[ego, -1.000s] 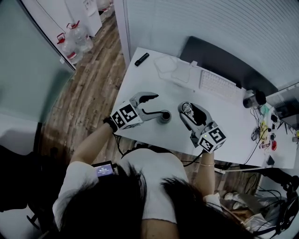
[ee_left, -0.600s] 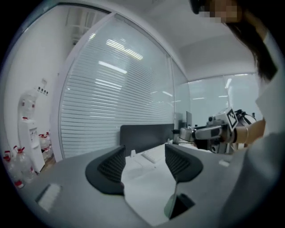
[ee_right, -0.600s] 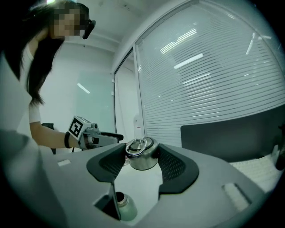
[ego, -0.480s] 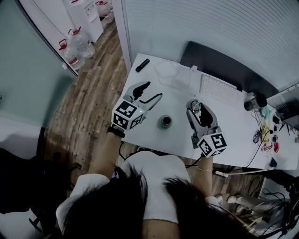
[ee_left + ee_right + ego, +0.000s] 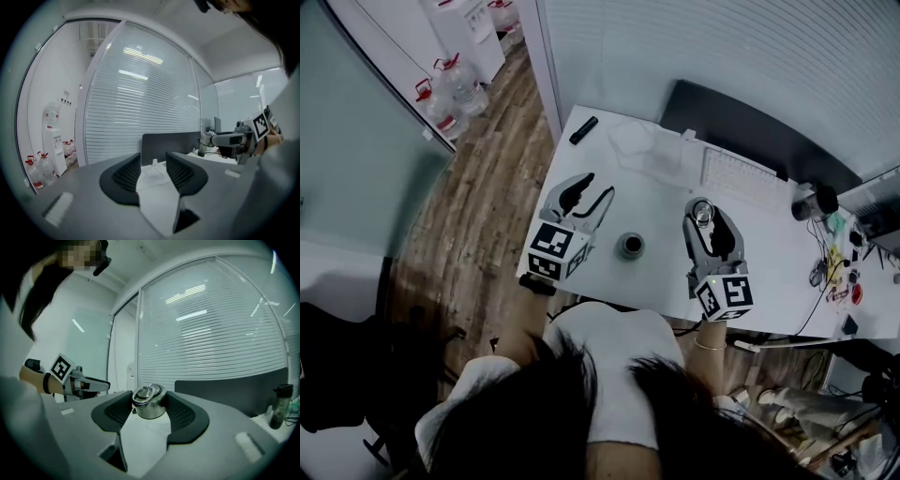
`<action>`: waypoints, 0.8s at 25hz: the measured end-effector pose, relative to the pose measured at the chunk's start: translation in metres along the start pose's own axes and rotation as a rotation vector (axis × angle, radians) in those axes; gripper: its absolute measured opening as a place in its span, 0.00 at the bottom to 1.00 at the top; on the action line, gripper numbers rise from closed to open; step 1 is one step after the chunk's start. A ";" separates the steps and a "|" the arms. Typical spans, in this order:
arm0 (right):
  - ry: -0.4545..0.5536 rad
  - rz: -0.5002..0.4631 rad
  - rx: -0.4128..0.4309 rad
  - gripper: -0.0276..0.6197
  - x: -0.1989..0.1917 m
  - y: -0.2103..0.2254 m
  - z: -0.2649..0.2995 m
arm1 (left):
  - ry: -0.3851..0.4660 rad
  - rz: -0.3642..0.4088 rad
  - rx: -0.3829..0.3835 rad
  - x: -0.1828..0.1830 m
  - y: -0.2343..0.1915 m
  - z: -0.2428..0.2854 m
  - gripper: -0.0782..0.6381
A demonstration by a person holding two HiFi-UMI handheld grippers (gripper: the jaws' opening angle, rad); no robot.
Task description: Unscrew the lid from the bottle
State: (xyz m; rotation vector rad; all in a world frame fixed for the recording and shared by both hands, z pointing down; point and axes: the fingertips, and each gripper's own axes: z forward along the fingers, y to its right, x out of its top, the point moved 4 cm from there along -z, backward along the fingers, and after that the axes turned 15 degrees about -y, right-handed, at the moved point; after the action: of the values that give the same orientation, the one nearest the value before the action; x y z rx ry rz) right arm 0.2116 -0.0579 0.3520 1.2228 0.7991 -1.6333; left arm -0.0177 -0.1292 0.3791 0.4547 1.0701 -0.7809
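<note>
Metal, smooth and rigid, the lid [image 5: 148, 401] looks light but slippery, so I'd grip it across its round side wall. My right gripper [image 5: 149, 412] does just that, pads pinching it, off the bottle [image 5: 630, 246]. The bottle stands open on the white desk [image 5: 649, 192] between both grippers. My left gripper [image 5: 153, 172] has just been narrowing its jaws; they are partly spread and hold nothing.

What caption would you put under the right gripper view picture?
The right gripper grips a shiny metal lid with a ring on top, before striped blinds.
</note>
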 end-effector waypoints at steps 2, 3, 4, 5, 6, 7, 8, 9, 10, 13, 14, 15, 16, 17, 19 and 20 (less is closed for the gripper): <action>-0.008 -0.009 -0.023 0.40 -0.001 0.002 0.000 | 0.013 -0.008 0.018 0.000 0.000 -0.003 0.38; -0.011 -0.012 -0.034 0.39 -0.002 0.003 0.001 | 0.019 -0.010 0.026 -0.001 0.000 -0.004 0.36; -0.013 -0.012 -0.044 0.40 -0.002 0.004 0.001 | 0.025 -0.011 0.032 0.000 0.000 -0.005 0.34; -0.014 -0.009 -0.053 0.40 -0.002 0.005 0.002 | 0.030 -0.010 0.036 0.000 0.000 -0.006 0.32; -0.015 -0.006 -0.061 0.39 -0.003 0.007 0.003 | 0.034 -0.011 0.036 0.000 0.001 -0.005 0.30; -0.015 -0.001 -0.066 0.39 -0.003 0.009 0.003 | 0.037 -0.013 0.034 0.001 0.001 -0.005 0.29; -0.016 0.004 -0.070 0.40 -0.004 0.010 0.004 | 0.038 -0.015 0.030 0.001 0.002 -0.004 0.28; -0.017 0.012 -0.072 0.39 -0.005 0.012 0.004 | 0.036 -0.018 0.024 0.000 0.004 -0.002 0.27; -0.017 0.021 -0.073 0.39 -0.006 0.013 0.005 | 0.031 -0.021 0.017 -0.001 0.005 -0.001 0.26; -0.019 0.038 -0.077 0.39 -0.008 0.015 0.004 | 0.012 -0.034 0.004 -0.005 0.008 0.002 0.22; -0.020 0.039 -0.077 0.39 -0.008 0.016 0.005 | 0.009 -0.039 0.002 -0.006 0.007 0.003 0.21; -0.021 0.038 -0.078 0.39 -0.008 0.015 0.005 | 0.009 -0.044 0.000 -0.007 0.007 0.003 0.20; -0.023 0.038 -0.078 0.39 -0.008 0.015 0.006 | 0.011 -0.049 -0.005 -0.008 0.006 0.003 0.19; -0.026 0.037 -0.078 0.39 -0.007 0.015 0.007 | 0.012 -0.053 -0.010 -0.008 0.006 0.003 0.19; -0.032 0.037 -0.079 0.39 -0.007 0.014 0.008 | 0.008 -0.050 -0.016 -0.010 0.007 0.003 0.19; -0.033 0.038 -0.080 0.39 -0.009 0.015 0.008 | 0.005 -0.043 -0.015 -0.011 0.007 0.003 0.19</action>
State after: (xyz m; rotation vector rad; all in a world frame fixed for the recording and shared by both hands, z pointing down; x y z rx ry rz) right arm 0.2233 -0.0678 0.3630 1.1453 0.8084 -1.5719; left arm -0.0131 -0.1229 0.3904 0.4221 1.0929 -0.8096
